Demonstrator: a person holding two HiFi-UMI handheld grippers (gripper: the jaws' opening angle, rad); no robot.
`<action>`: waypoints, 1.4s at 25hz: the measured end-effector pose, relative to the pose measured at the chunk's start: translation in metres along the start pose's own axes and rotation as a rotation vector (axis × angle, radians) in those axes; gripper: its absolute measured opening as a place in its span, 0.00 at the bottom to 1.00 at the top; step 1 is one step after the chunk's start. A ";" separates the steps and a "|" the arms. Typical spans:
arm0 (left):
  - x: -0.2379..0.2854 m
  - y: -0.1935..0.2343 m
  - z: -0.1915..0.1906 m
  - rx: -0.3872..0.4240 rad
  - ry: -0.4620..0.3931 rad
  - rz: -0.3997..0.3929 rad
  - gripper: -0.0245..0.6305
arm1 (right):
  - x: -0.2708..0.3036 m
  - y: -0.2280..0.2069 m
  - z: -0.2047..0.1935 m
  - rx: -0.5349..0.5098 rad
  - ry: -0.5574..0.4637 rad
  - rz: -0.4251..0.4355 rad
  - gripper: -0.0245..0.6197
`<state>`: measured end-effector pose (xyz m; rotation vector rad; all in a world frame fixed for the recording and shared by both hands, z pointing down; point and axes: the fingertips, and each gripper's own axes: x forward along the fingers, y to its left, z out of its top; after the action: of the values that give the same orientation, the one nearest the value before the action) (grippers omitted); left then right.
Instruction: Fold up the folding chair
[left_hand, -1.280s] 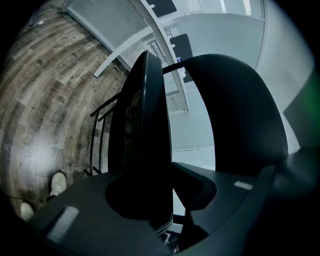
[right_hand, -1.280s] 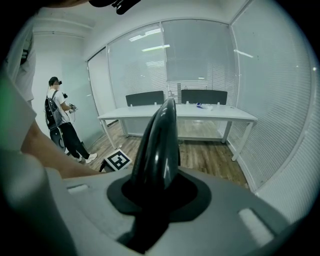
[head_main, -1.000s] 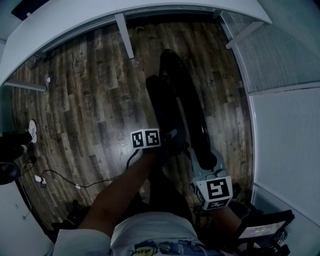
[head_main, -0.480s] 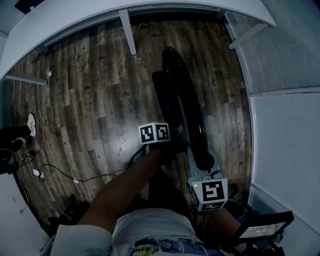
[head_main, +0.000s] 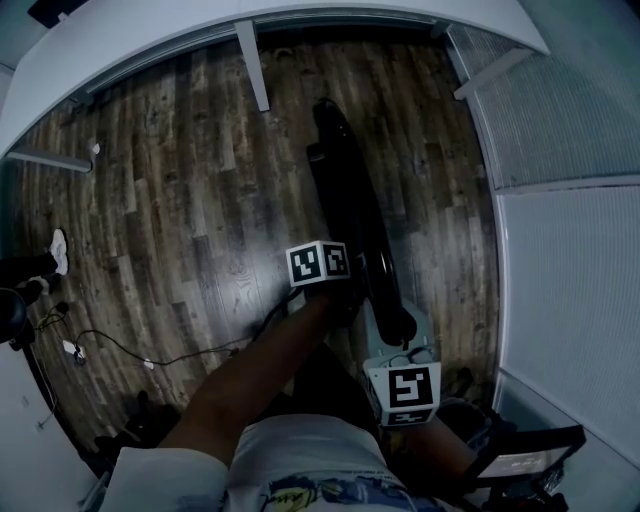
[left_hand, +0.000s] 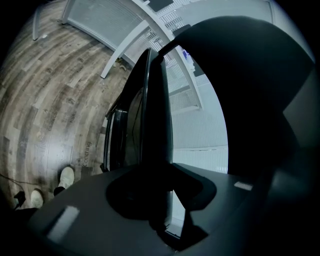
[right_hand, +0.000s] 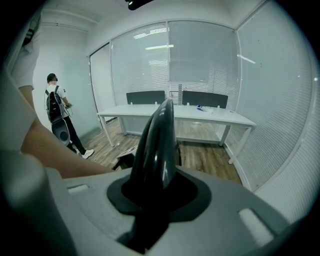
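The folding chair (head_main: 352, 200) stands on the wooden floor (head_main: 170, 200) just in front of the person, a little right of the middle. From above it looks like one narrow dark strip running from near to far, so its parts lie almost flat together already.

The left claw (head_main: 352, 292) is closed narrowly on a matte dark panel of the chair, which I take for the seat (left_hand: 156, 115). The edge of this panel fills the gap between the jaws. The right claw (head_main: 402, 325) is at the near end of the chair. Its jaws grip the top edge of the glossy black backrest (right_hand: 159, 140), which rises straight out of them.

I judge the chair to be stiff and not fragile, and probably rather heavy for two small claws, so it is better to let its legs carry the weight on the floor. The shiny backrest looks slippery, and a thin edge can slide out of the pads if it is pulled sideways. A good hold is deep over the panel edges and well away from the hinges, where the closing parts could pinch. On the smooth floor the legs may also slip when the two panels are pressed together.

The white surface (right_hand: 200, 114) at the far side is well apart and does not stand in the way.
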<state>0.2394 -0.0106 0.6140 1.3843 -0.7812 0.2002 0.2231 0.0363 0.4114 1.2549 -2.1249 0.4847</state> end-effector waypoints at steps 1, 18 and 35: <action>0.000 -0.001 0.001 -0.002 -0.001 0.001 0.24 | 0.000 -0.001 0.002 0.001 -0.001 -0.001 0.17; -0.044 0.002 0.026 -0.078 -0.063 0.021 0.23 | 0.004 0.022 0.048 -0.067 -0.027 0.096 0.15; -0.146 0.055 0.143 -0.250 -0.304 0.019 0.23 | 0.081 0.108 0.140 -0.251 -0.038 0.316 0.15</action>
<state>0.0477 -0.0859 0.5683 1.1827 -1.0341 -0.0946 0.0544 -0.0463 0.3613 0.7995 -2.3435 0.3131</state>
